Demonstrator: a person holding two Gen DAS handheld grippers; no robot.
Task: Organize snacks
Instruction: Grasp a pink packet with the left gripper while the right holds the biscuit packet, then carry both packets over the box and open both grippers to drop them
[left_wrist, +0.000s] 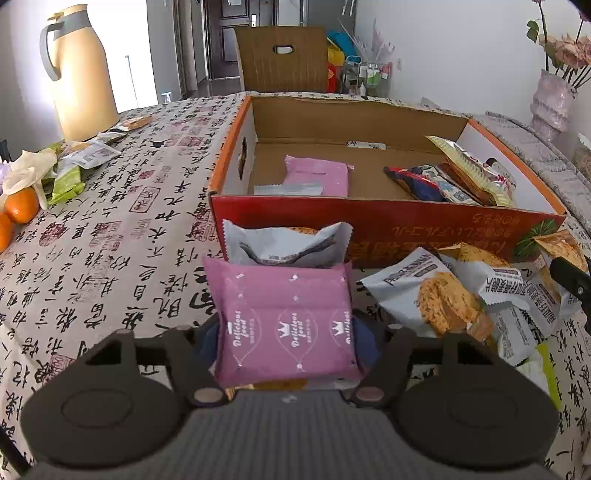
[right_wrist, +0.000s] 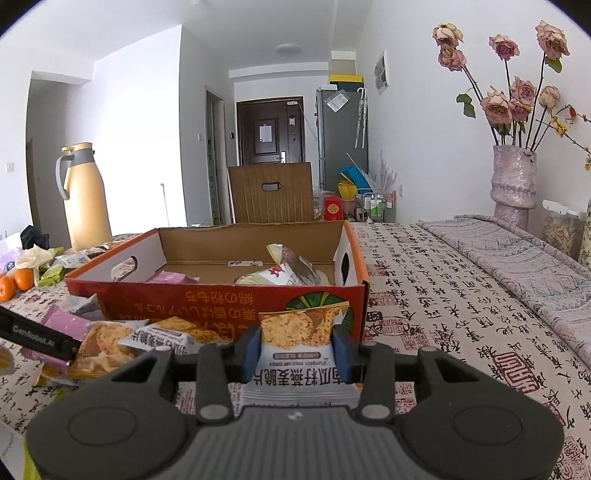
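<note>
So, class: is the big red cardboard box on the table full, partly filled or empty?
Partly filled. The red box holds a pink packet on one side and a few snack packets on the other, with bare cardboard floor between.

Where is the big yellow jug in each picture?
Left wrist view: the yellow thermos jug stands at the top left, on the table's far corner, behind scattered wrappers.
Right wrist view: the yellow thermos jug stands at the left, mid-height, behind the box's left corner.
Shared landmark: the open red cardboard box sits to the jug's right in both views.
</note>
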